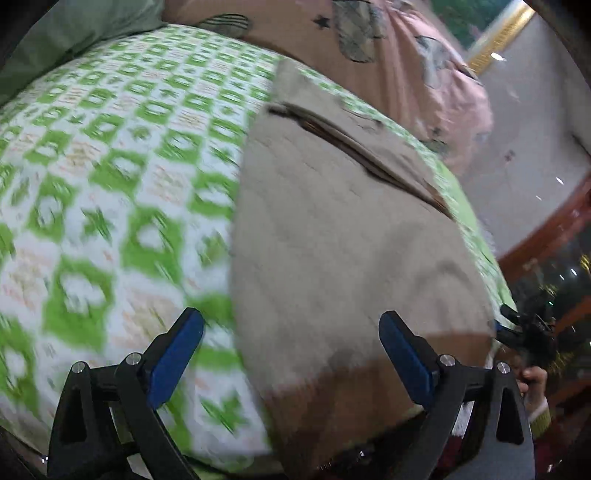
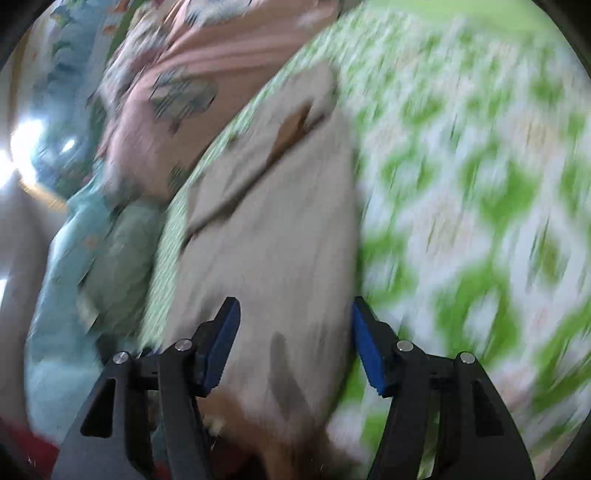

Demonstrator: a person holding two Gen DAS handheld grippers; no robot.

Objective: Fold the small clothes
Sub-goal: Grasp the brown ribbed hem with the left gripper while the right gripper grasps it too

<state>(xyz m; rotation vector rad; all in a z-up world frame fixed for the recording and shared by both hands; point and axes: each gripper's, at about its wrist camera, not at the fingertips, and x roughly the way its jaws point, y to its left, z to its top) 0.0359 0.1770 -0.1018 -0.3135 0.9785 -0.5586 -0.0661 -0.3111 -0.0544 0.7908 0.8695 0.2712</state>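
This is a bedroom in a home. A bed spread with a green-and-white patterned sheet [image 1: 110, 155] fills most of both views. At its far edge lie a pink printed quilt [image 1: 388, 66] and a pale green pillow [image 1: 74, 33]; beyond the quilt hangs a gold-framed picture [image 1: 495, 40] on a plain wall.

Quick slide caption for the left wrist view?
Open left hand-held gripper poised above beige garment lying on green-patterned bedsheet.

Left hand-held gripper [image 1: 291, 354] is gaping wide, blue pads [image 1: 171, 360] well apart. Right hand-held gripper [image 2: 295, 341] is likewise spreading open, nothing clamped between its pads.
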